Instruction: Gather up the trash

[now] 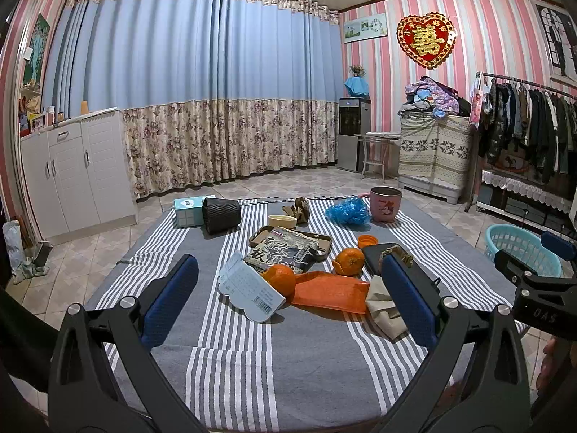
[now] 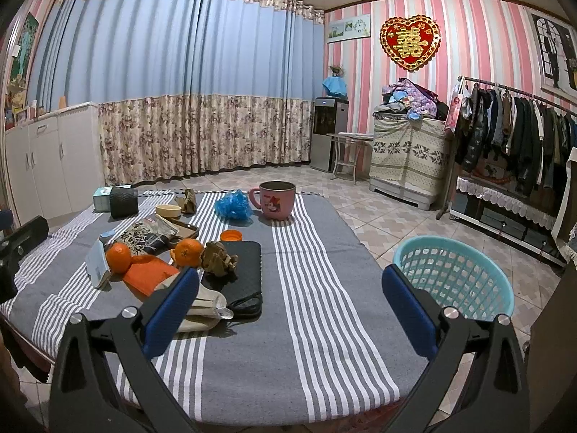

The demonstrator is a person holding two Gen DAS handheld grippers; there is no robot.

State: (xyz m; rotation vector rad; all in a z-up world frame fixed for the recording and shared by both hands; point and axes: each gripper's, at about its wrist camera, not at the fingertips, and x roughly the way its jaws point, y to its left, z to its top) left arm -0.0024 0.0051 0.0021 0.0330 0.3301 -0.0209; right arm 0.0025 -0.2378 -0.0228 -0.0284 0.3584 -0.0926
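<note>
On the striped table lie a pale blue card package (image 1: 249,290), a dark snack wrapper (image 1: 285,249) on a tan tray, a crumpled brown paper wad (image 2: 219,258) on a black pad (image 2: 241,274), a beige crumpled tissue pack (image 1: 384,306), a blue plastic wad (image 1: 348,210) and an orange lid (image 1: 367,240). A turquoise basket (image 2: 454,276) stands on the floor right of the table. My left gripper (image 1: 288,296) is open and empty, hovering before the clutter. My right gripper (image 2: 290,303) is open and empty over the table's right half.
Two oranges (image 1: 280,278) (image 1: 349,261) lie by an orange tray (image 1: 330,292). A pink mug (image 2: 276,200), small bowl (image 1: 282,221), black ribbed cylinder (image 1: 220,215) and tissue box (image 1: 188,211) stand at the far side. Clothes rack (image 2: 512,137) at right.
</note>
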